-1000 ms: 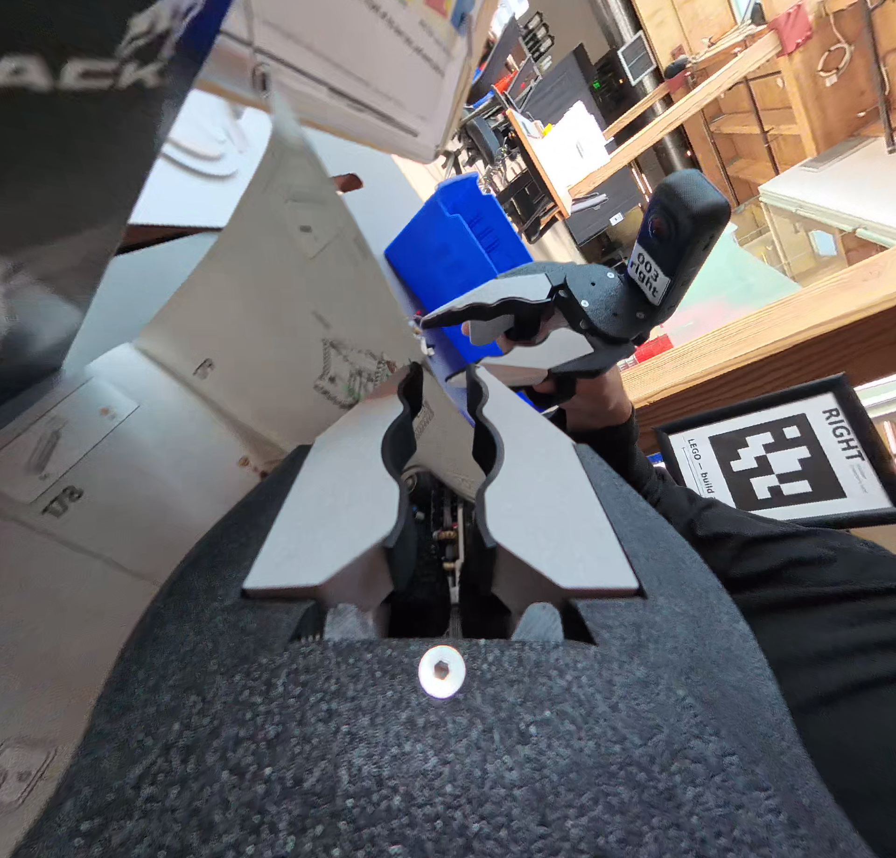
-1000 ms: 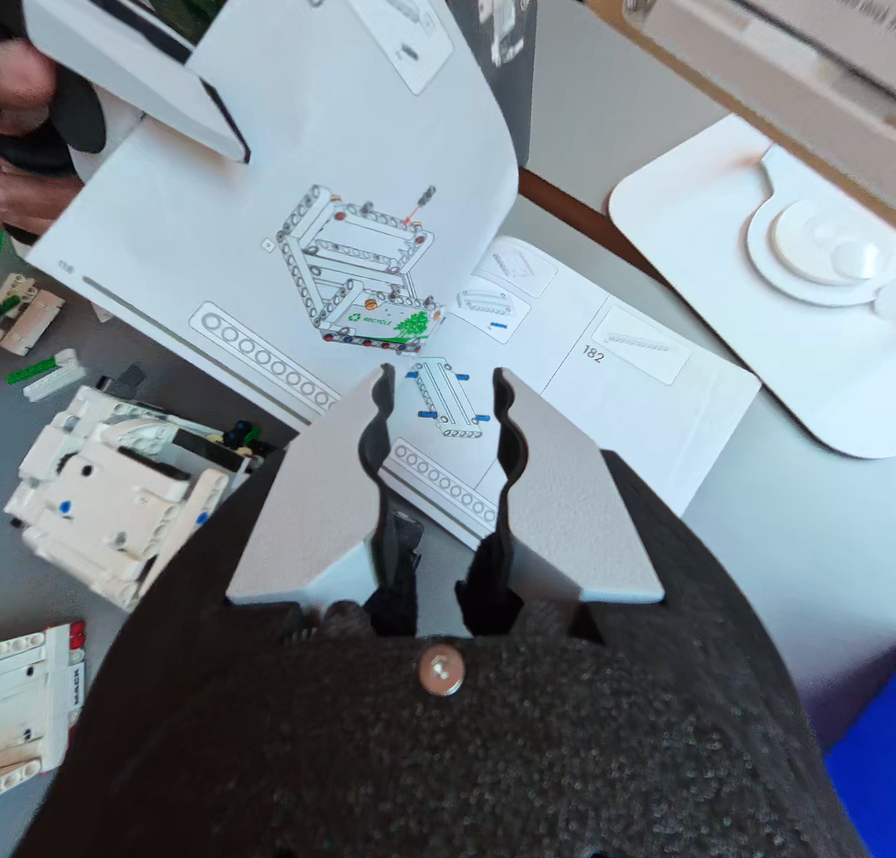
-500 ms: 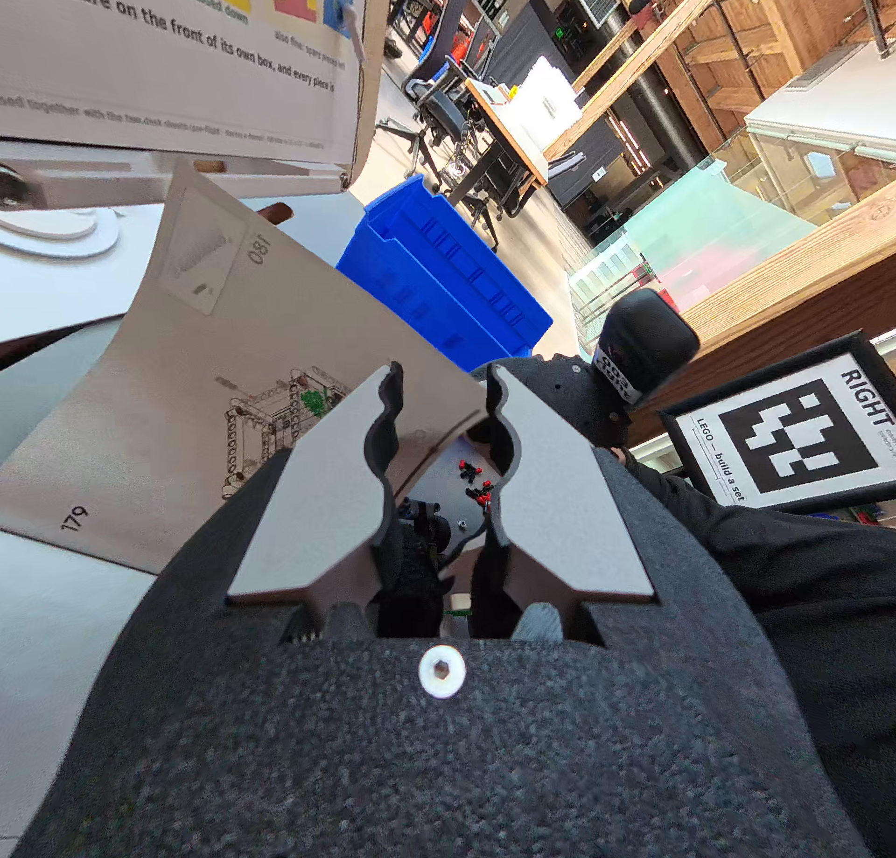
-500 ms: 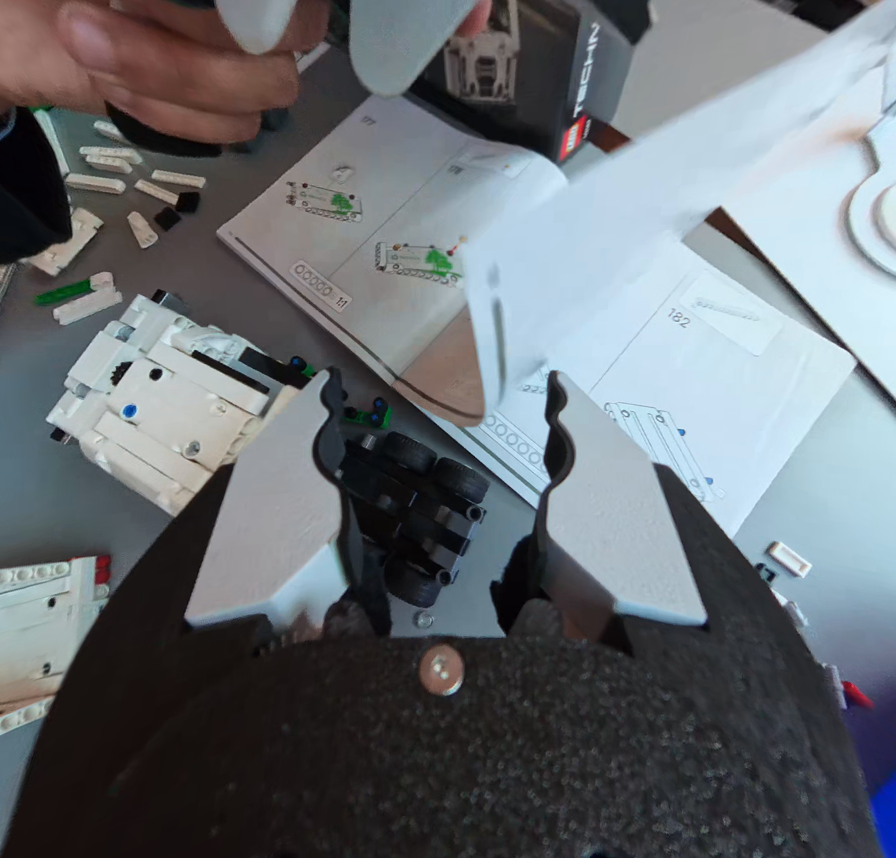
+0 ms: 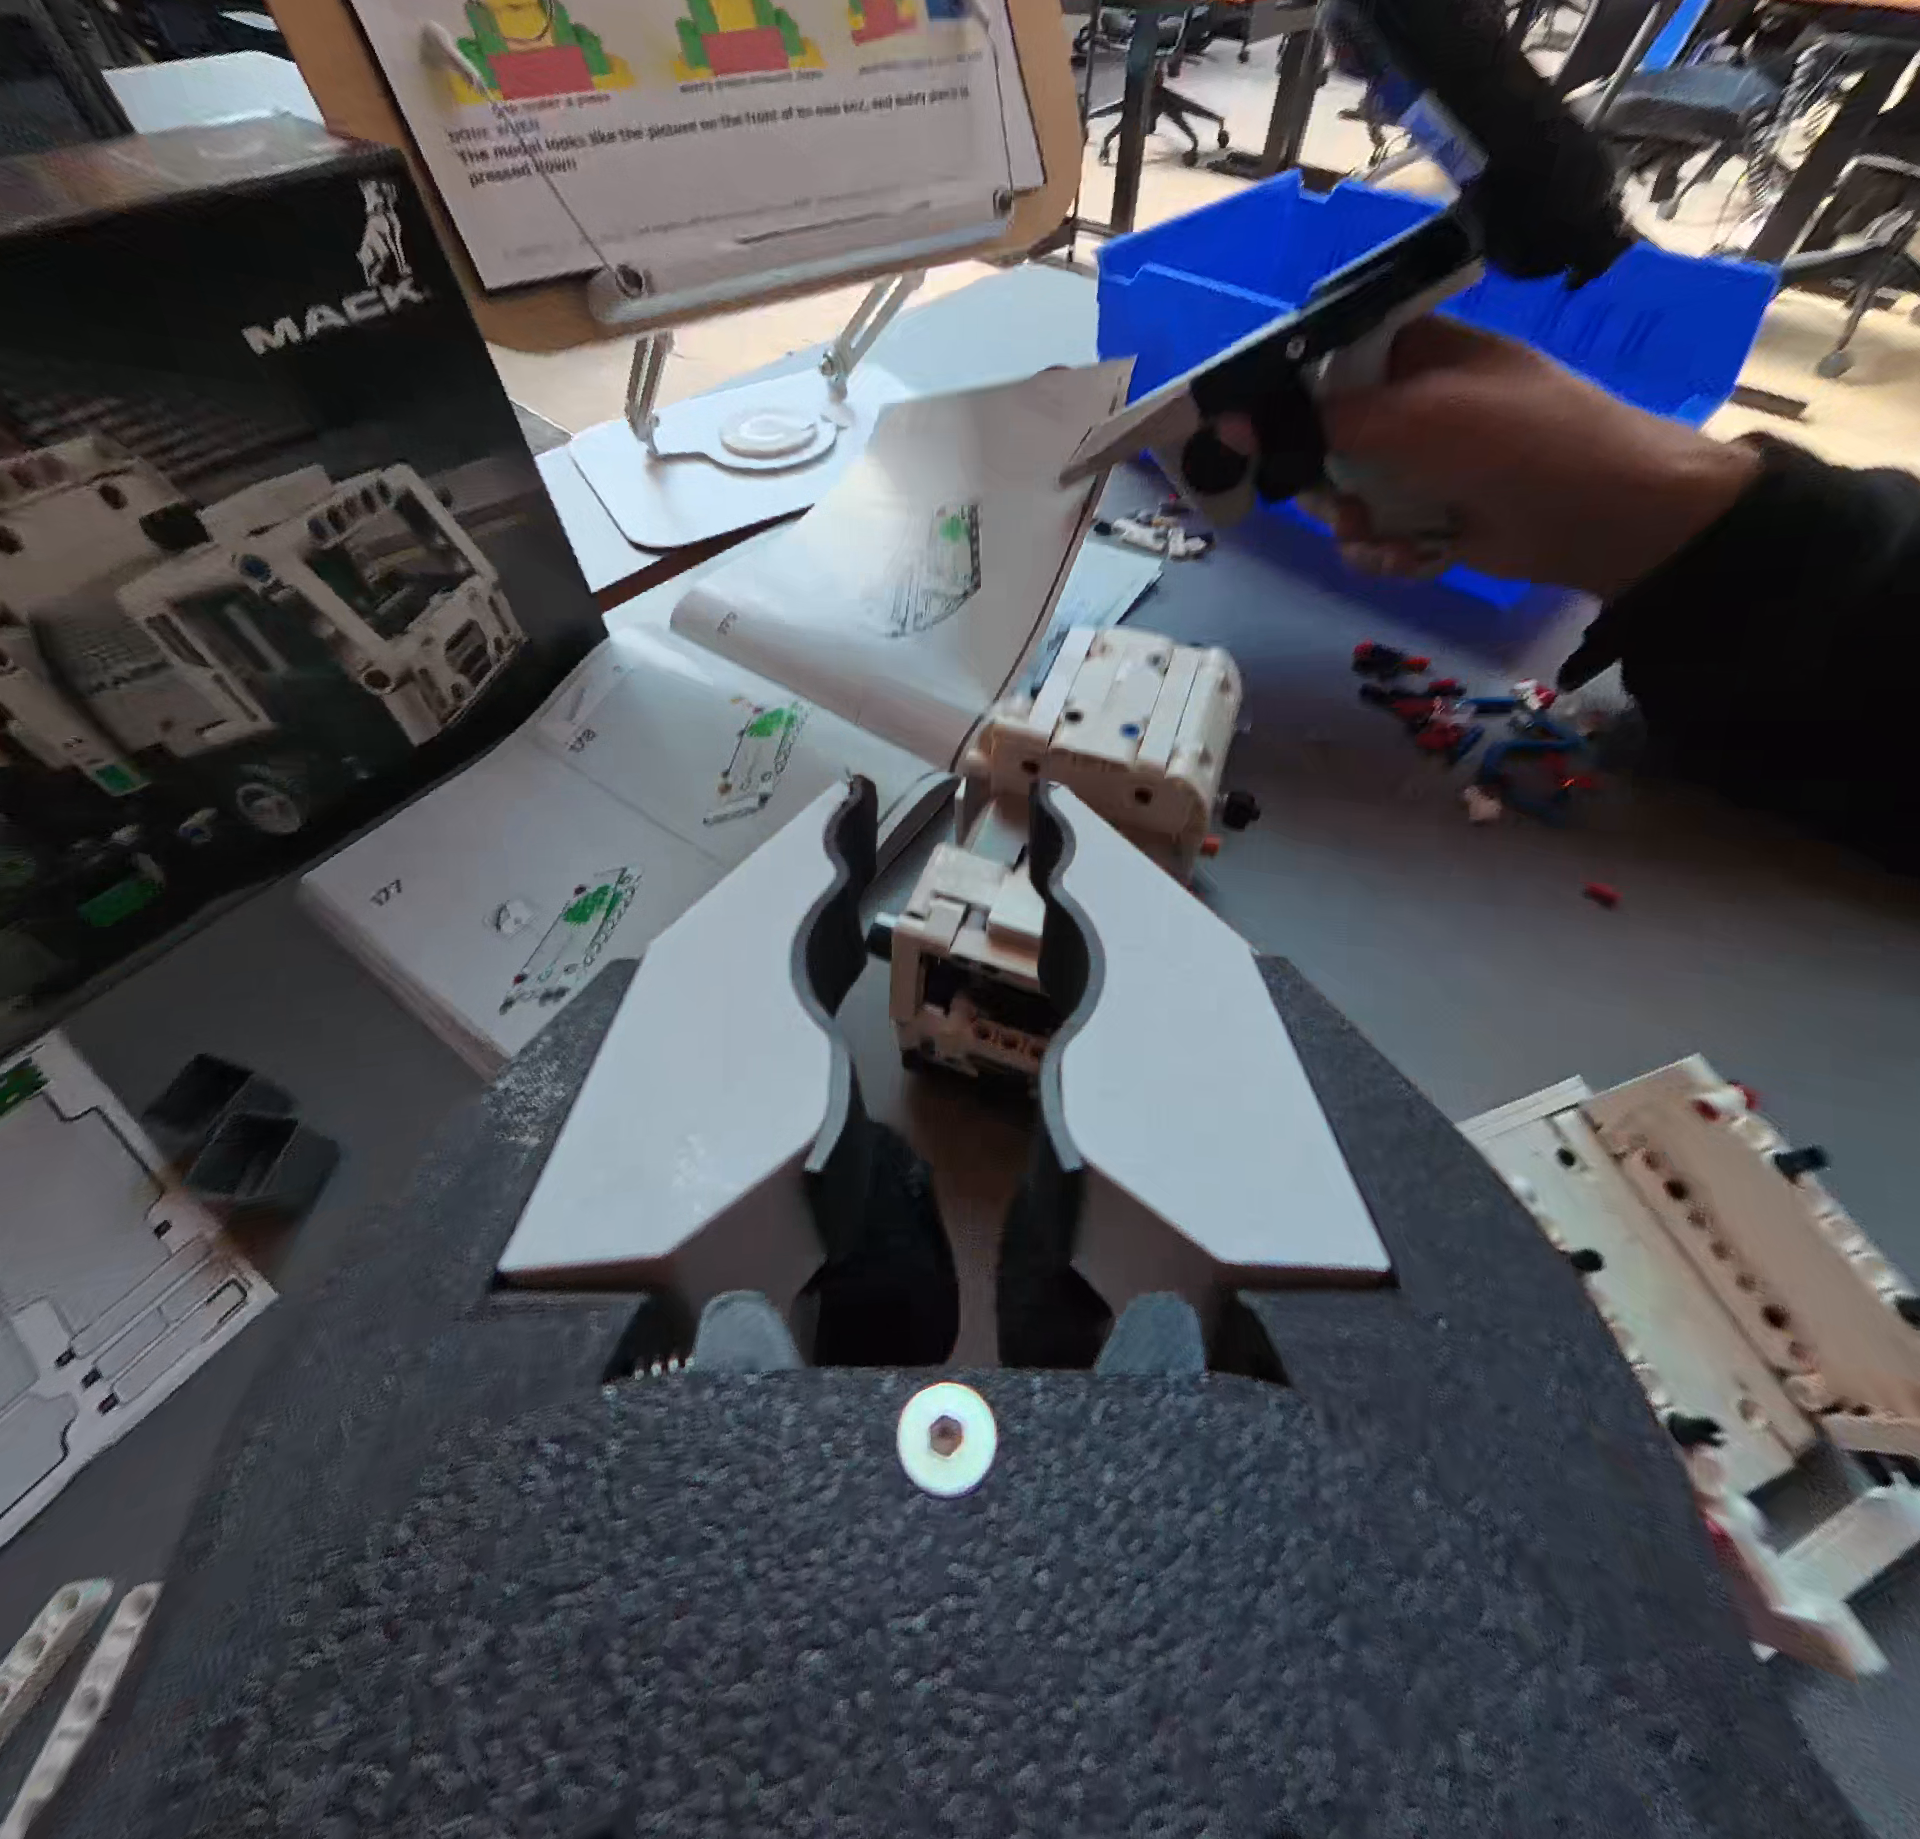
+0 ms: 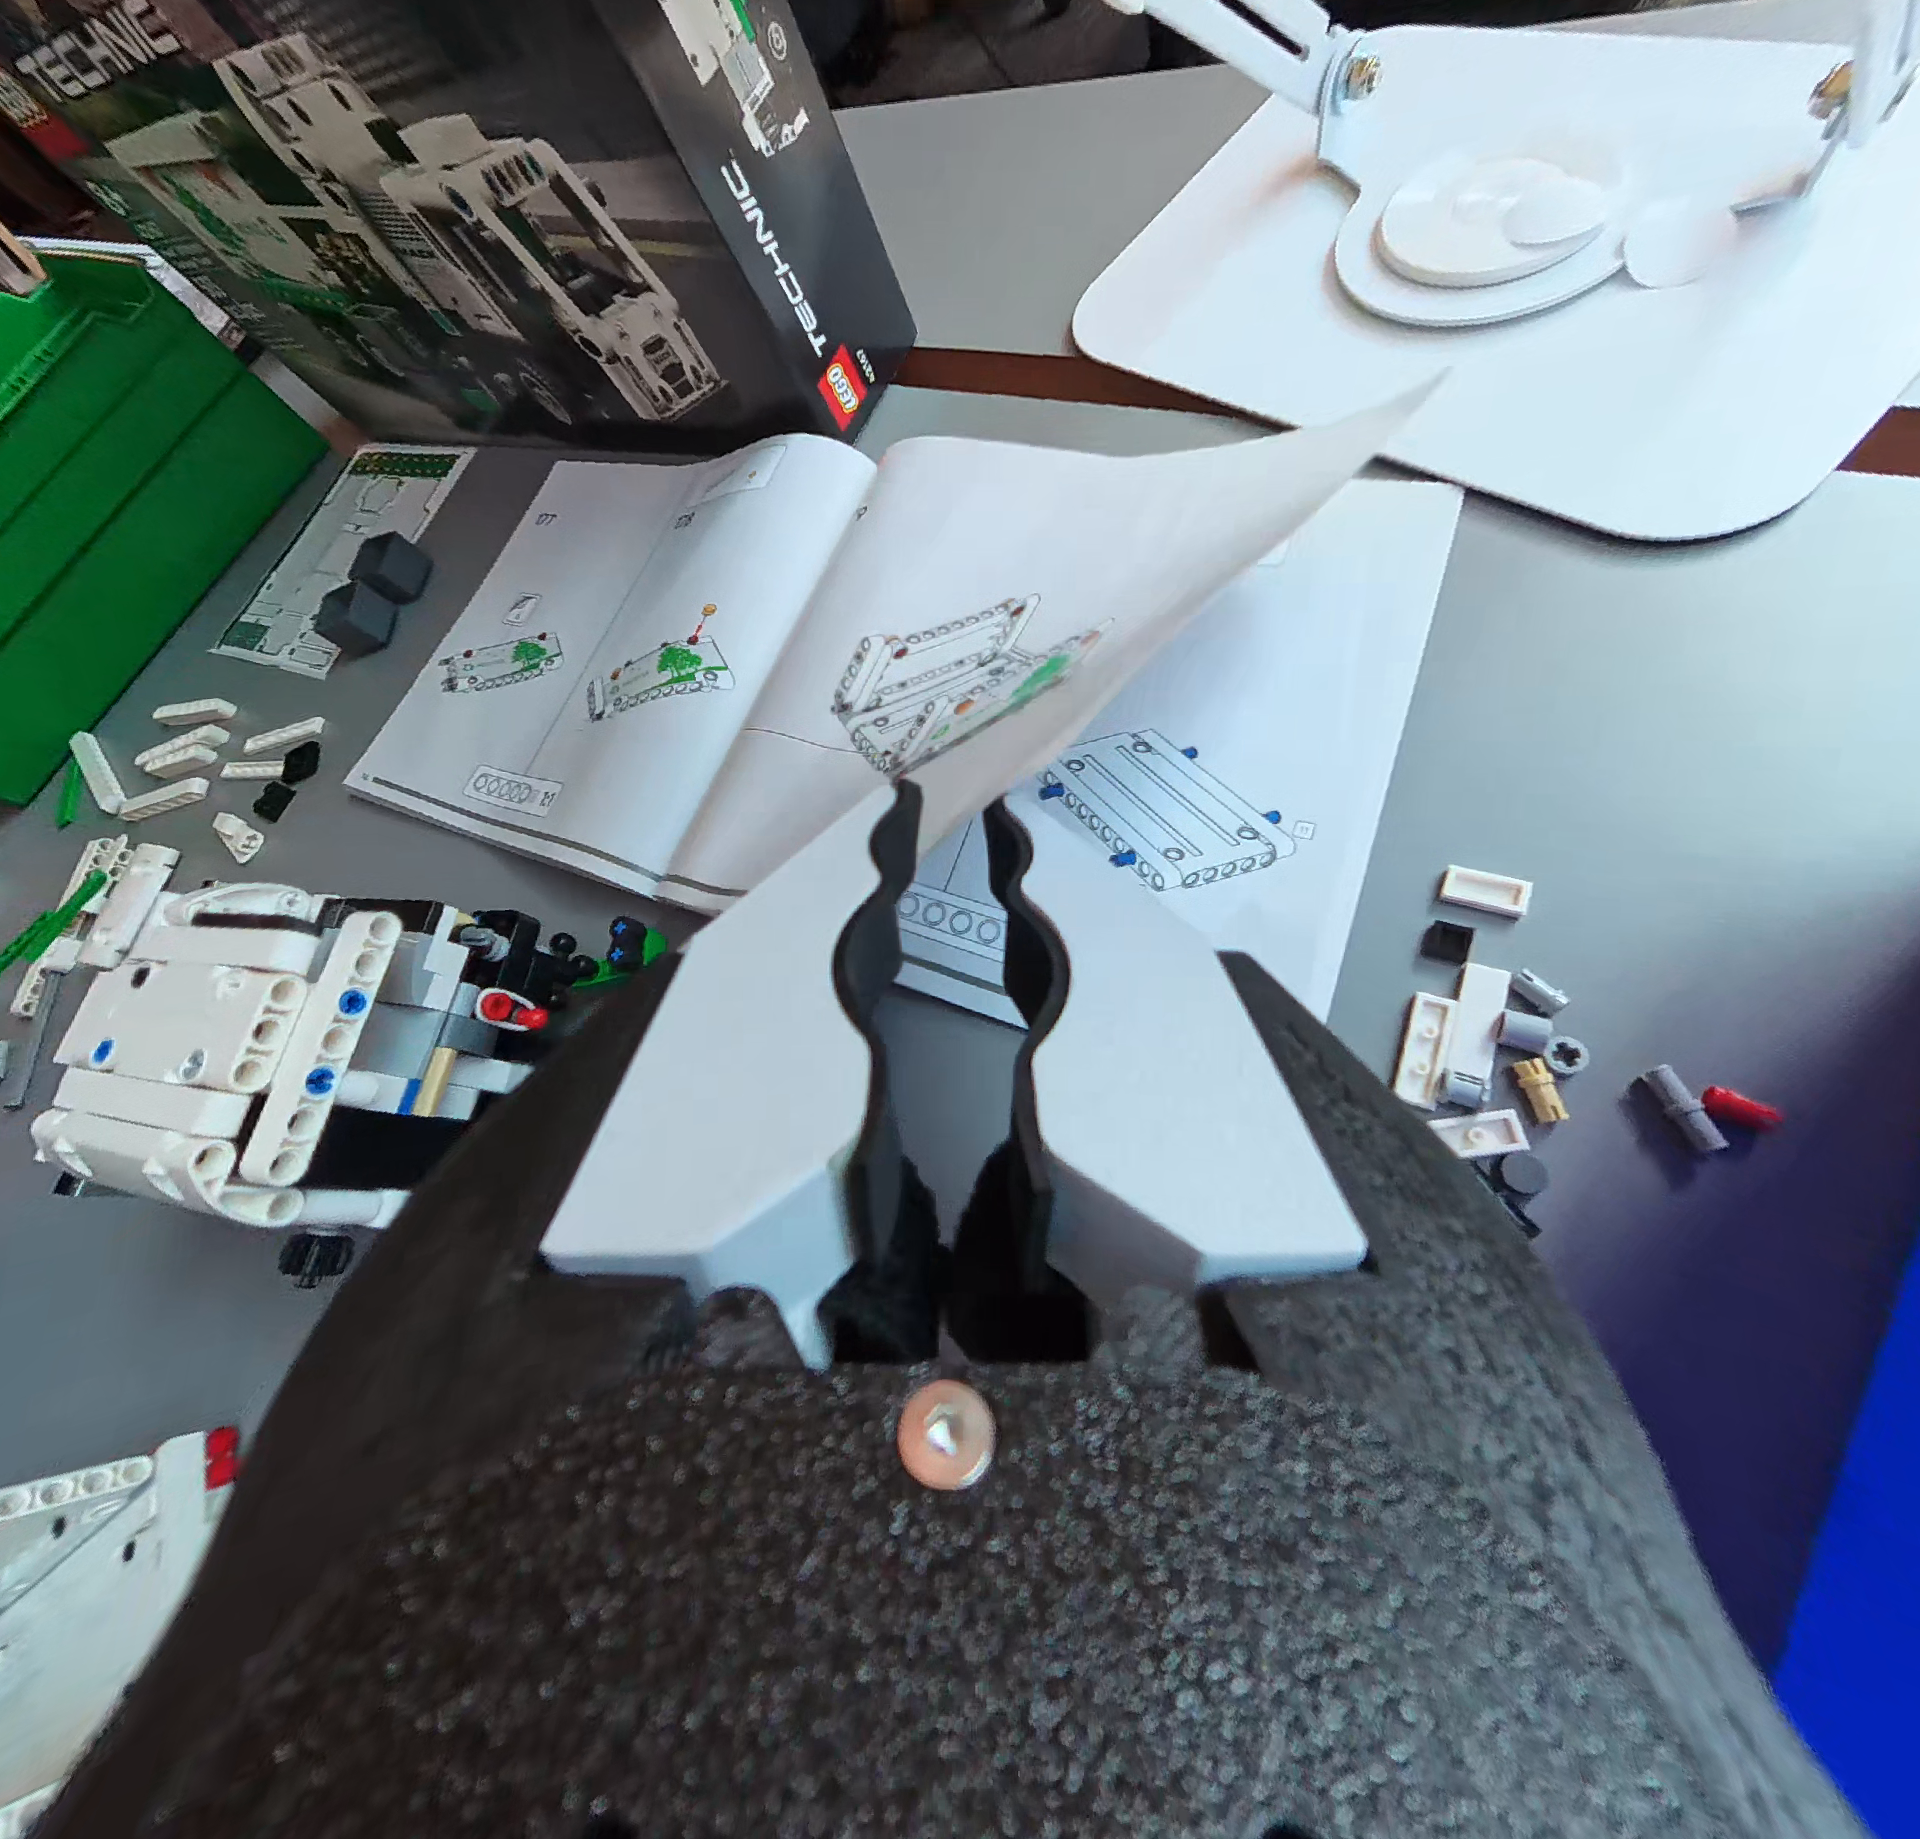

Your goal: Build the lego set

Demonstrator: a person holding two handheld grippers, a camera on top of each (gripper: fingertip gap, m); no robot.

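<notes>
My left gripper (image 5: 948,792) is open and low over the grey table. A white brick-built model (image 5: 1122,709) lies just beyond and between its fingers. The model is close to the right pad, with a clear gap to the left pad. My right gripper (image 6: 951,802) has its jaws narrow but apart. A lifted page (image 6: 1091,563) of the open instruction booklet (image 6: 644,667) runs over its left fingertip (image 6: 906,802) into the gap, and the pads do not press on it. In the left wrist view the right gripper (image 5: 1278,355), held by a hand, meets the corner of that page (image 5: 956,501).
A dark product box (image 5: 229,501) stands at the left, with a white display stand (image 6: 1558,335) behind the booklet. A blue bin (image 5: 1247,272) is at the far right and a green bin (image 6: 104,501) at the left. Loose small parts (image 6: 1486,1041) and a white panel assembly (image 5: 1714,1301) lie on the table. One gripper's finger ends stand about 25 cm off the other's.
My left gripper has left the page and swung down over the white model. My right gripper's jaws, wide half a second ago, have narrowed at the lifted page's edge.
</notes>
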